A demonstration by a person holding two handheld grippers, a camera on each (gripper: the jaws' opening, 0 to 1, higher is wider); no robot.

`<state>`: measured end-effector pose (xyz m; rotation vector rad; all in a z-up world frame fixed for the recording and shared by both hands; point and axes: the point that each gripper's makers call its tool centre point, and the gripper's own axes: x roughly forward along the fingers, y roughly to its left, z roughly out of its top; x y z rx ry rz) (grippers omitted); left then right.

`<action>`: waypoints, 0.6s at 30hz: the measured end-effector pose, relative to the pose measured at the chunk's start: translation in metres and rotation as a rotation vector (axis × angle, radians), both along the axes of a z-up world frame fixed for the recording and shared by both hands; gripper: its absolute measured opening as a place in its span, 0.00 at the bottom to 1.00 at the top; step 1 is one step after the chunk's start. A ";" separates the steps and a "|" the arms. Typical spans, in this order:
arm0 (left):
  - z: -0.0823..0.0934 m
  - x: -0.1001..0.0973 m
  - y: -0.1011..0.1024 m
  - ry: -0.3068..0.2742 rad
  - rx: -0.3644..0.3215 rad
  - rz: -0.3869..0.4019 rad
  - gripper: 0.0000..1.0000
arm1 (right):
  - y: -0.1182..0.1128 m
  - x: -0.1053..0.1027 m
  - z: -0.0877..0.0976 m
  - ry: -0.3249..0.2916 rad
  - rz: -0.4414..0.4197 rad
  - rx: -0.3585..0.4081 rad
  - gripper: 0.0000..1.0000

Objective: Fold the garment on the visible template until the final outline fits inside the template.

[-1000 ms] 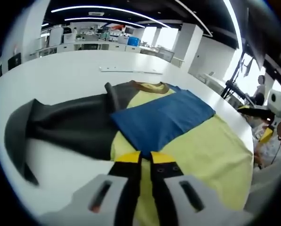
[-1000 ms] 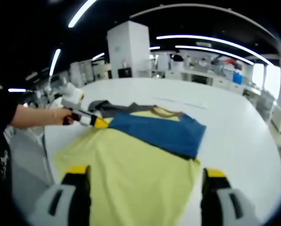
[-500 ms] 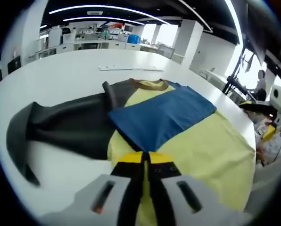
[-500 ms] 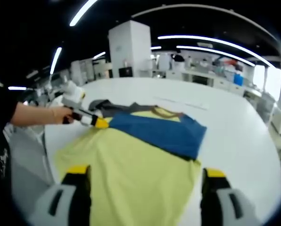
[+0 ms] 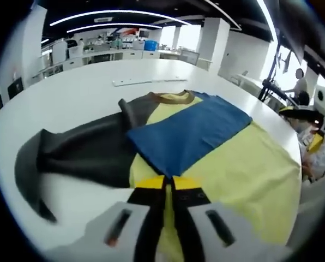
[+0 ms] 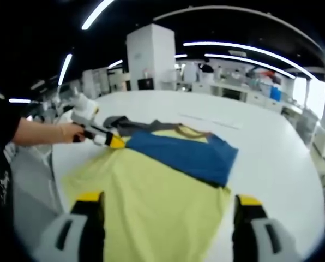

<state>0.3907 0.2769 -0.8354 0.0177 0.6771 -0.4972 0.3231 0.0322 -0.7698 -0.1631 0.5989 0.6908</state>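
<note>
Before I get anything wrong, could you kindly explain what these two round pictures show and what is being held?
A person holds a two-jaw tool in each hand, and a fisheye camera rides on each. In the left gripper view, the left tool has its jaws closed on the edge of a yellow T-shirt with a dark sleeve. A blue rectangular template lies on the shirt, on a white table. In the right gripper view, the right tool hangs open over the shirt's hem, holding nothing, and the person's hand shows gripping the left tool.
</note>
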 end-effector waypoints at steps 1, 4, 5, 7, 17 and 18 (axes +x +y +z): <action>0.004 0.000 0.003 -0.021 0.012 -0.003 0.13 | 0.000 0.000 0.002 -0.003 0.003 -0.002 0.99; 0.011 0.005 0.017 -0.072 0.053 0.008 0.25 | 0.001 -0.001 0.002 -0.005 0.010 -0.007 0.99; 0.014 0.006 0.020 -0.093 0.061 0.010 0.29 | 0.001 -0.001 0.003 -0.008 0.011 -0.008 0.99; 0.021 0.009 0.036 -0.142 0.080 0.048 0.41 | 0.001 -0.002 0.003 -0.008 0.013 -0.009 0.99; 0.042 -0.006 0.091 -0.261 0.226 0.172 0.68 | 0.001 -0.006 0.003 -0.009 0.016 -0.015 0.99; 0.042 -0.003 0.101 -0.279 0.232 0.189 0.70 | 0.001 -0.007 0.003 -0.008 0.016 -0.015 0.99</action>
